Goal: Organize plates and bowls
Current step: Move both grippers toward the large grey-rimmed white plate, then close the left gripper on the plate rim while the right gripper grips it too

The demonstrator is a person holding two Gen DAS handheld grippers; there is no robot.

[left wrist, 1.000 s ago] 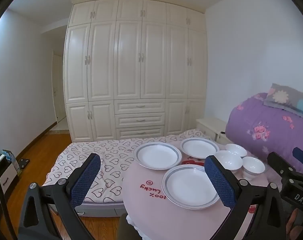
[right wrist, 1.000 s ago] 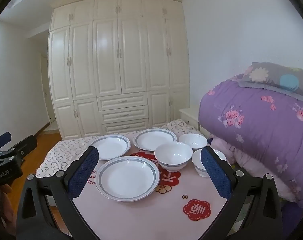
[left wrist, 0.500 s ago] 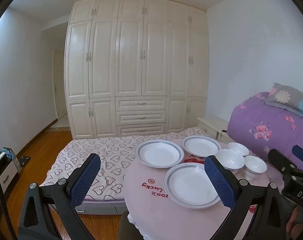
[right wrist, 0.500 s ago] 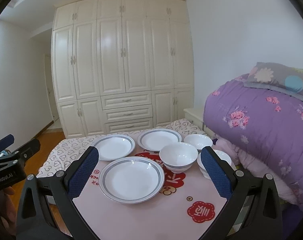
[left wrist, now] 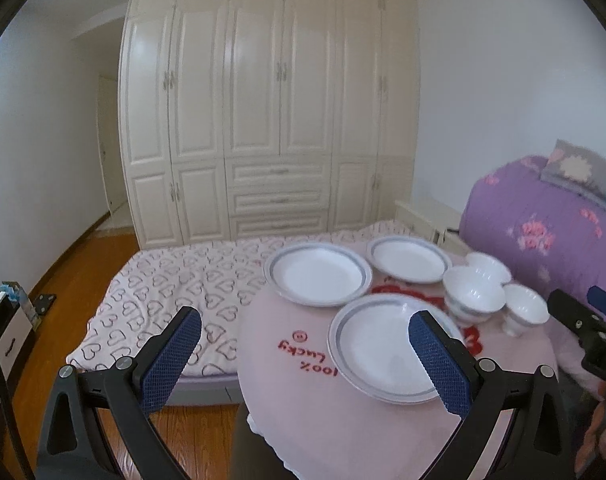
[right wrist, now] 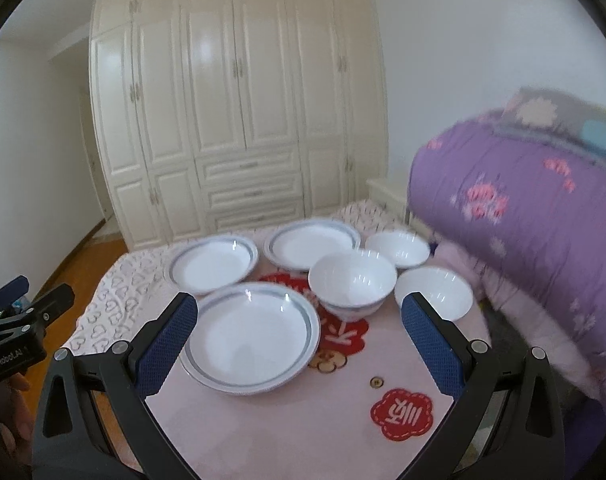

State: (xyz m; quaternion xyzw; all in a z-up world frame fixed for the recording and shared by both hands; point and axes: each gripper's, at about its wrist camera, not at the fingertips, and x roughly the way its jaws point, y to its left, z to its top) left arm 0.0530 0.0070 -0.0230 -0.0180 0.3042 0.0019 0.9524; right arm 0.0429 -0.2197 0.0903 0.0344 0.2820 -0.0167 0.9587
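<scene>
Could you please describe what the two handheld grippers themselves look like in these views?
Both look alike. The left gripper and right gripper each have a matt black frame with triangular cut-outs and silver pivot bolts, ending in two fingers faced with dark blue, dimpled pads. Seen from the right wrist view, the left gripper's black body carries white lettering. No cables or sleeves show.

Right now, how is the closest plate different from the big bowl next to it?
The nearest plate is wide, flat and shallow; the big bowl is narrower, deeper and stands taller on a small foot. The plate has a grey-blue ring round its rim; the bowl's inside looks plain white. The plate lies left of the bowl, nearer the open right gripper. Both are white, empty and upright on the pink tablecloth.
</scene>
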